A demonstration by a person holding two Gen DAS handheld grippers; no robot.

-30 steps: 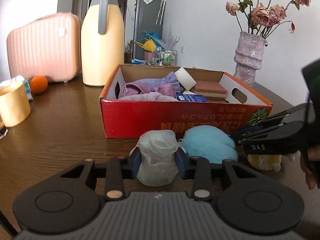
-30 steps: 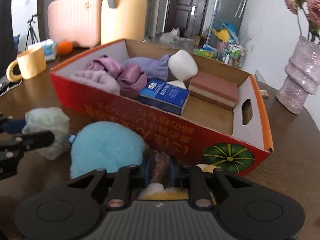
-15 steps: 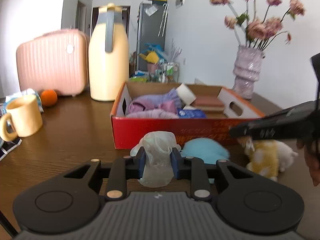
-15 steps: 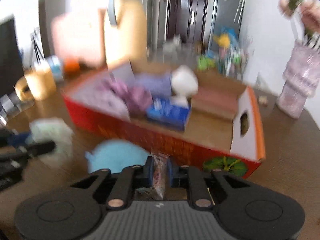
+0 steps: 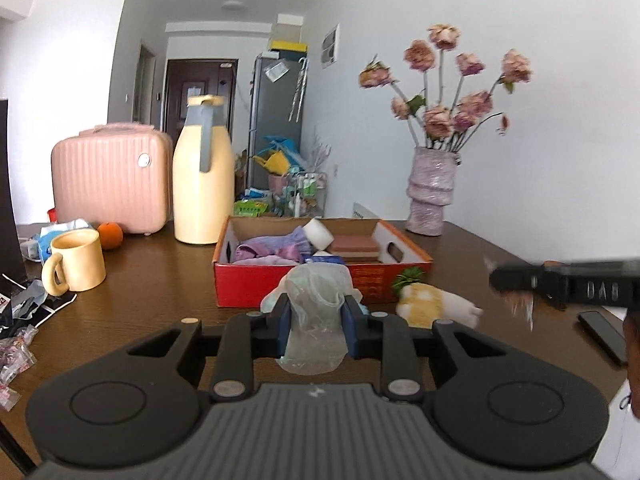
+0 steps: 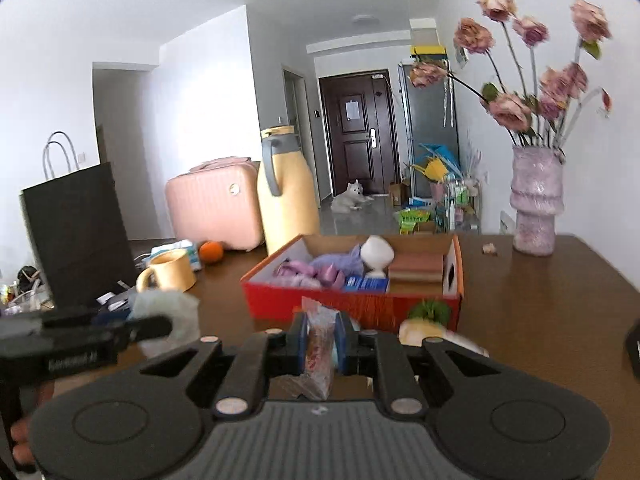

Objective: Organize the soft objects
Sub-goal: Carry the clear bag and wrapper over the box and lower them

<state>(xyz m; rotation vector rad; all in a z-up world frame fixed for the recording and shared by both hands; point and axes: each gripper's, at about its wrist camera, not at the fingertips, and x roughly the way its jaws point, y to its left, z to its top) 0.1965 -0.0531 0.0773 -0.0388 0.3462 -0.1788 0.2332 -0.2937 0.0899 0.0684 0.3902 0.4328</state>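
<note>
"DAS" on right gripper (image 5: 516,280) side, blurred; lettering on left gripper (image 6: 160,326) unreadable.

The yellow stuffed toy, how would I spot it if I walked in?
Find the red cardboard box on the brown table. The yellow stuffed toy lies on the tabletop against the box's front wall, near its right corner. It alone is yellow and white with a green leafy tuft.

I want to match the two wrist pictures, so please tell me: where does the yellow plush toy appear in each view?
Left wrist: the yellow plush toy lies on the table right of centre, before the red box.
Right wrist: the toy lies low, right of centre, partly behind the gripper body.
Shared landmark: the green pumpkin print on the box's front.
</note>
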